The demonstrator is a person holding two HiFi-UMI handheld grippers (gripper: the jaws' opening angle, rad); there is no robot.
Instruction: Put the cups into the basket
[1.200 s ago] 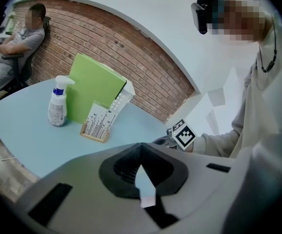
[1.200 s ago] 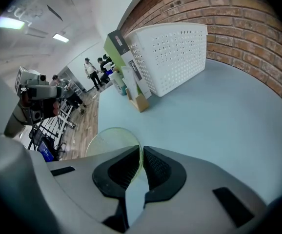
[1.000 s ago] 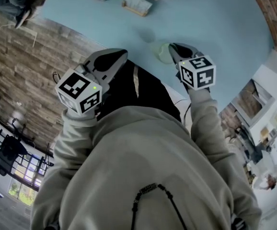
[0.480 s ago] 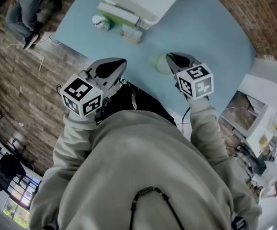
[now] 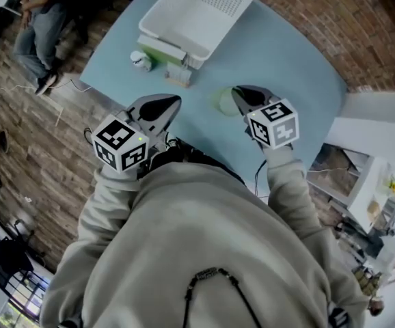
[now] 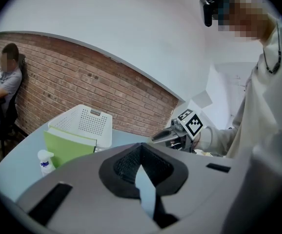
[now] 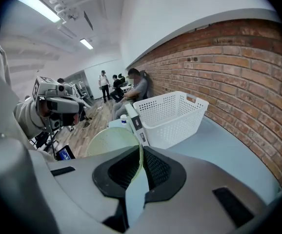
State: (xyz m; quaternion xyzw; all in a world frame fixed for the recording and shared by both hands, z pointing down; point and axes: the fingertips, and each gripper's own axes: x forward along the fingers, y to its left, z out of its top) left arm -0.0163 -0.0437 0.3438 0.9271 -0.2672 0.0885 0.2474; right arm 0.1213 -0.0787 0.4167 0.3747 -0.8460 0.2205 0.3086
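**A:** Where is the cup?

**B:** The cup (image 7: 112,140) is in the right gripper (image 7: 140,155). The jaws are drawn in to a slit, and the cup's thin wall is pinched between them at the rim, one pad inside and one outside. In the head view it hangs over the near part of the table (image 5: 279,53), well apart from the basket (image 5: 197,16).

**A:** And the left gripper?

**B:** The left gripper (image 6: 142,152) has its jaws together with nothing between them.

**A:** How will the cup handle?

**B:** It looks like thin, pale green plastic, so it is probably very light and a little springy. A hard squeeze would likely dent the wall rather than break it. The surface seems smooth, and a hold on one wall only may let the cup pivot or slide.

**A:** So where should it be held?

**B:** Probably just there, on the rim, where the wall is stiffest. It should sit deep on the pads under modest pressure.
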